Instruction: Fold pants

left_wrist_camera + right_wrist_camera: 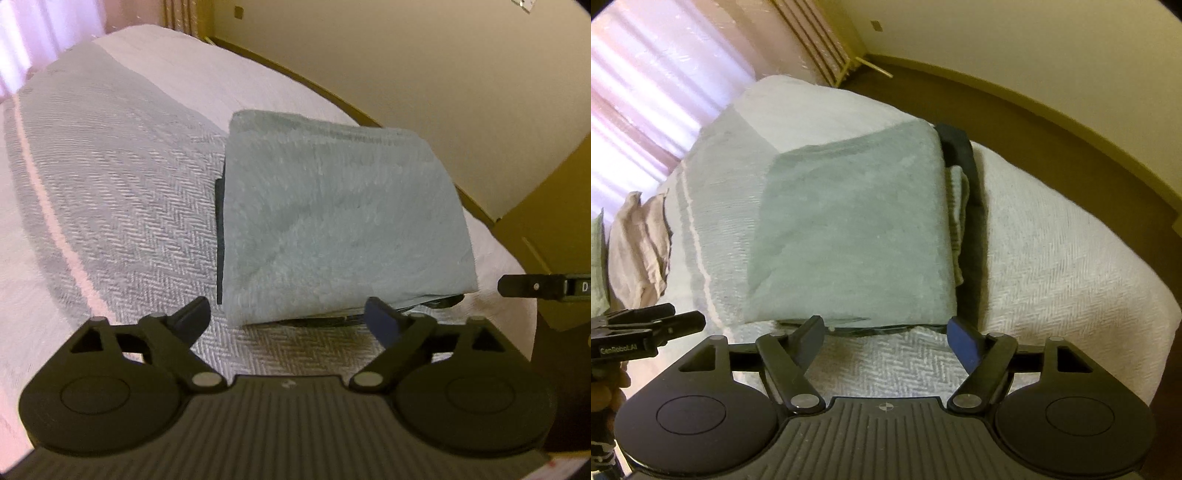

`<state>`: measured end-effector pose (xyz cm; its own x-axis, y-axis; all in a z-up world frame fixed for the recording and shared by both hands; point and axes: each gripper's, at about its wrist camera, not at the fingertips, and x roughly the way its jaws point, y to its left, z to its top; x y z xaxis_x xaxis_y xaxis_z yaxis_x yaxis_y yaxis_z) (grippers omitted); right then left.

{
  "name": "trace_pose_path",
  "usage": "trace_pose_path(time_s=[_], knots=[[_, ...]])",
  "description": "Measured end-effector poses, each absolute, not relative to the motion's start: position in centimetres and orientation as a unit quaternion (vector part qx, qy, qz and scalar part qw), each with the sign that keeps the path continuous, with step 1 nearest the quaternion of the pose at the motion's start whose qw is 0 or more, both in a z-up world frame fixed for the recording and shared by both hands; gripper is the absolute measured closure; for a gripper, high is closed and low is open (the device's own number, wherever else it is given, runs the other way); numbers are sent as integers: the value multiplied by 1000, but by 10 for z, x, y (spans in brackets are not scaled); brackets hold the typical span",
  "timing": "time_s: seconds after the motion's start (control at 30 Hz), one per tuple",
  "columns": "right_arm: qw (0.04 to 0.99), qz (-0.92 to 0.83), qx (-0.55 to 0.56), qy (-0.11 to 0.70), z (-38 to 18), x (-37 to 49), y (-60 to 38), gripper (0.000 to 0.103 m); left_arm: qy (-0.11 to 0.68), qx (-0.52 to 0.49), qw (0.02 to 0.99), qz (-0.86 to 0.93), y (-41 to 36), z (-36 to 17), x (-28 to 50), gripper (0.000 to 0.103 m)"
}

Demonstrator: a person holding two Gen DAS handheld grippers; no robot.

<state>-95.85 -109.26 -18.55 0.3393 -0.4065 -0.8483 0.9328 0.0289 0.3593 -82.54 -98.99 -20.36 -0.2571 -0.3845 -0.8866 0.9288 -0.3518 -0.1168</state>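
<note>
Jaws on our left gripper (290, 319) stand wide apart, nothing between them, tips above the bedspread just short of the folded pants (340, 221). Our right gripper (884, 338) likewise spread wide and empty, its fingers framing the near edge of the same bundle without touching it. Pants are a grey-green fuzzy fabric, folded into a compact rectangle, lying flat on the white herringbone bedspread (122, 206) near the bed's edge. A dark band (973, 229) of the garment sticks out along the bundle's right side in the right wrist view. Pillows (639, 243) sit far left, pink curtains (650, 77) behind them. Beige wall (443, 74) and dark floor (1052, 136) lie beyond the bed.
</note>
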Motion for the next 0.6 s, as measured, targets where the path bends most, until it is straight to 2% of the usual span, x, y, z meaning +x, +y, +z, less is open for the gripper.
trace_pose_path(time_s=[0.17,0.37,0.6], knots=[[675,-523,442,276,-159,-947,-1052,31,330,382,478,-719,-955,-181,-818,1],[681,-554,396,269,-123,-927,-982,30,300,351,504,-730,-889,-152,-797,1],[689,-580,351,256,-84,-903,-892,24,310,321,506,-738,-805,-120,-756,1]])
